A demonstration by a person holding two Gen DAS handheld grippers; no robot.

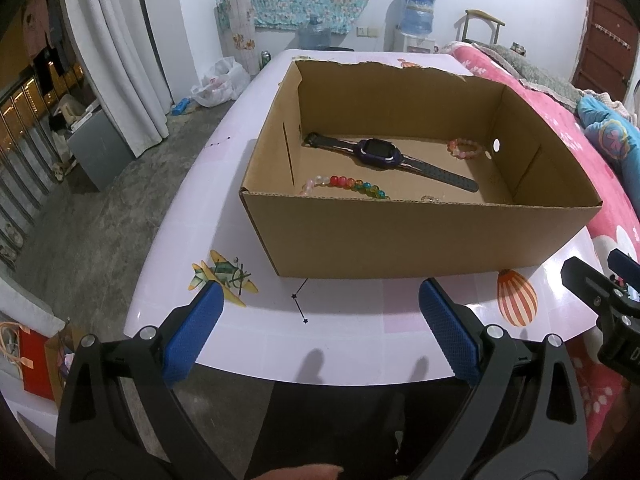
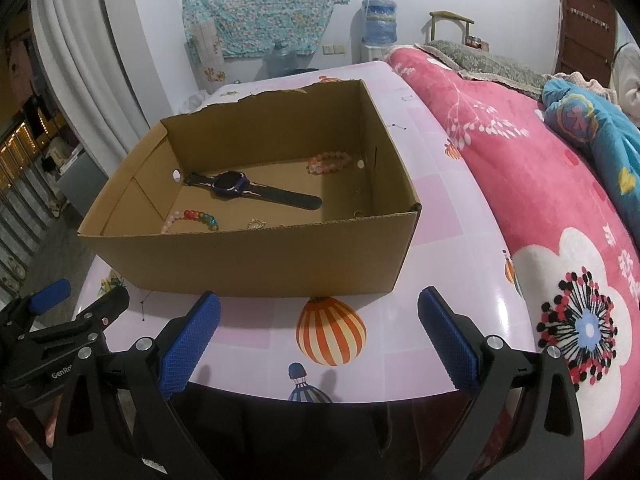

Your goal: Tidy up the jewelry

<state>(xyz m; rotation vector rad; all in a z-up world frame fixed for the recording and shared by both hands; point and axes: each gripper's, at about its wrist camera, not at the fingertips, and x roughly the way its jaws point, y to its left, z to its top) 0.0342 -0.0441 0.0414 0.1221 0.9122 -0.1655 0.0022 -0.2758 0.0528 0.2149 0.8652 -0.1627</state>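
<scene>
- Cardboard box [image 1: 420,240] holds the watch [image 1: 378,154] and beaded bracelets [image 1: 348,185].
- Both tongs, left [image 1: 320,320] and right [image 2: 318,320], gape apart, empty, near the worktop [image 1: 352,332] edge.
- Probably finished; withdraw without nudging the box.

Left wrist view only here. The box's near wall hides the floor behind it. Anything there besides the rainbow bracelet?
Observer: Yes. A small pale trinket lies beside the rainbow bracelet, close to the near wall of the box.
Operator: Near right corner?
Observer: A small ring-like piece sits there; too small to identify.
Operator: Right gripper? I see only its edge.
Observer: The right gripper has its fingers wide apart with nothing between them, short of the box.
</scene>
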